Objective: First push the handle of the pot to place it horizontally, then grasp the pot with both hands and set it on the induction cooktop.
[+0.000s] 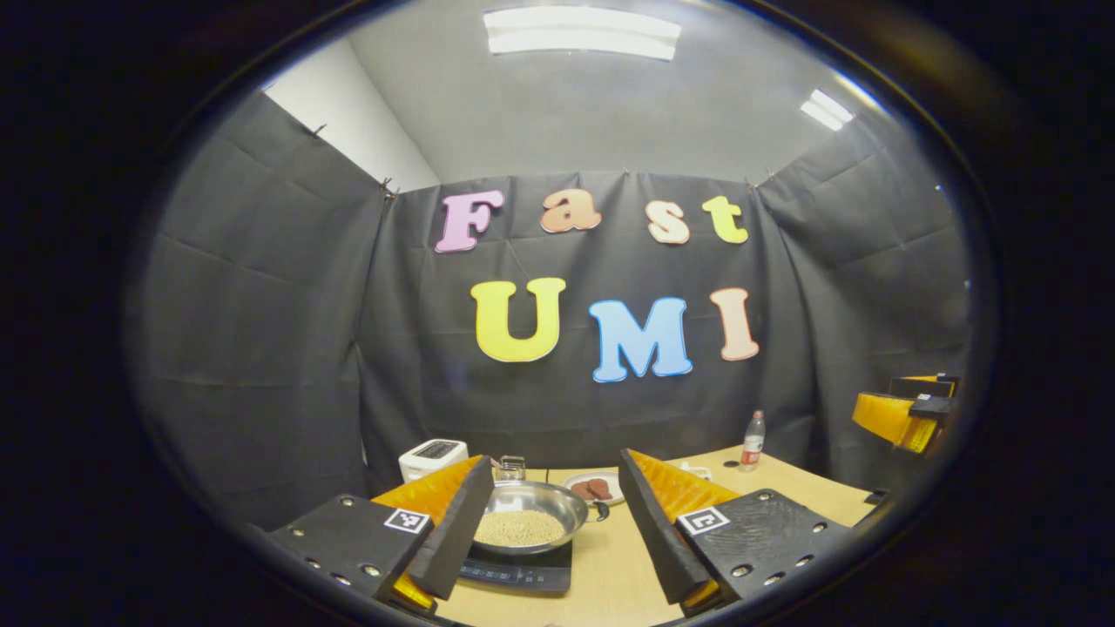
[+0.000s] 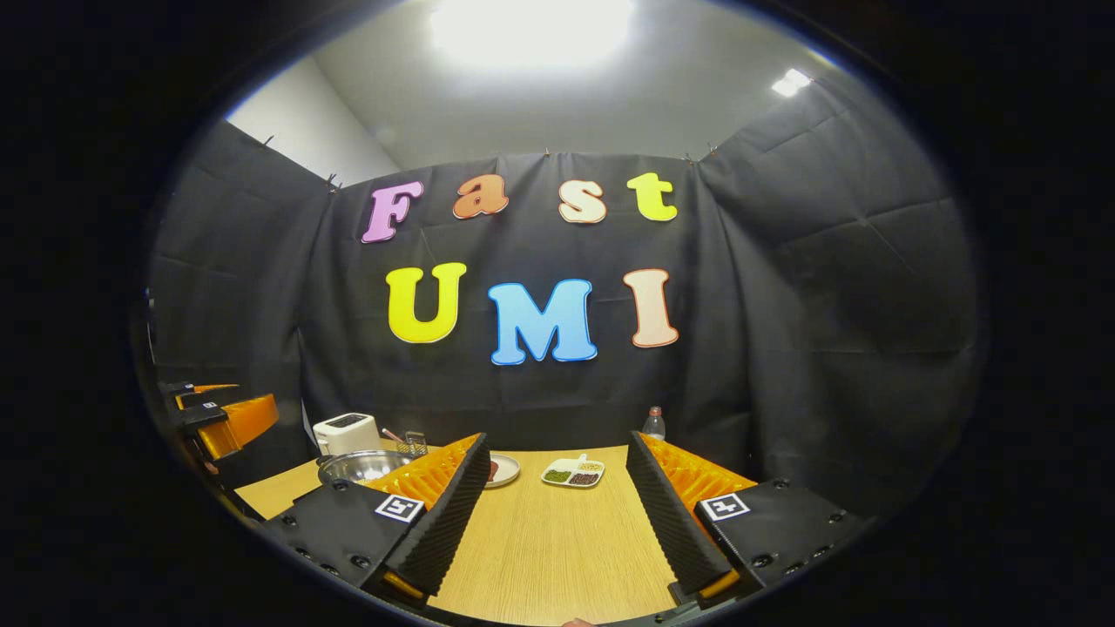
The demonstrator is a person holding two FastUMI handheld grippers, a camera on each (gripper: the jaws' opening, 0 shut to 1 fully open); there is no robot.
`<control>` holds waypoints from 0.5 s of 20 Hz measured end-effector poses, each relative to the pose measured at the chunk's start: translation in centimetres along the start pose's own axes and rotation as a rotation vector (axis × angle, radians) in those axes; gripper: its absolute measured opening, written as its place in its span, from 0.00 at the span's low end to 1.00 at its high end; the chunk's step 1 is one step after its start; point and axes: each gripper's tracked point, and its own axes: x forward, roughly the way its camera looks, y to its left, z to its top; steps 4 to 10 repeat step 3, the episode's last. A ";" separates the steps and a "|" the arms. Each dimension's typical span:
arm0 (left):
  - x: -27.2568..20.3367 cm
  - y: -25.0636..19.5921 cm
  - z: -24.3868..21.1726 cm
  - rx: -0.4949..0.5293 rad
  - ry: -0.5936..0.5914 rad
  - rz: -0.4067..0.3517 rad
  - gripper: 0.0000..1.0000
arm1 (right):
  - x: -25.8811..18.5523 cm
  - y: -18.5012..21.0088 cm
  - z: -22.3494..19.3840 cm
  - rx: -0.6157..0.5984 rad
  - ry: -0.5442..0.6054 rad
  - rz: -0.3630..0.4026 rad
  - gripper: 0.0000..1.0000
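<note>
Left tool (image 1: 557, 540) wide, pot (image 1: 527, 514) between fingers, on cooktop (image 1: 518, 570); right tool (image 2: 557, 531) wide.

Shiny metal pot (image 1: 527, 514) on glossy cooktop (image 1: 518, 573); wood-grain table (image 2: 557, 540).

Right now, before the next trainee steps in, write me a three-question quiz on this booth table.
1. True or false: the round steel pot of pale beans already sits on the flat black induction cooktop.
2. Which stands nearest the back cloth wall? A) the white toaster B) the small round plate of red slices C) the white divided snack tray
3. Fill in: in both views, each gripper's own fingers stand ____, with nothing between them.

Key
1. True: the pot rests on the cooktop, in front of the left gripper.
2. A.
3. Apart: so for the left gripper and for the right gripper.
</note>
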 end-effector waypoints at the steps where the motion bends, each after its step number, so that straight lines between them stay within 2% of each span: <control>1: 0.0 0.0 0.0 -0.002 0.002 -0.001 0.85 | 0.0 0.0 -0.1 -0.001 0.000 0.000 0.99; 3: 0.0 -0.1 -0.1 -0.007 -0.001 -0.003 0.87 | 0.0 0.0 0.0 -0.001 0.000 -0.001 0.95; 10: 0.0 -0.1 -0.1 -0.007 -0.001 -0.003 0.87 | 0.0 0.0 0.0 -0.001 0.000 -0.001 0.95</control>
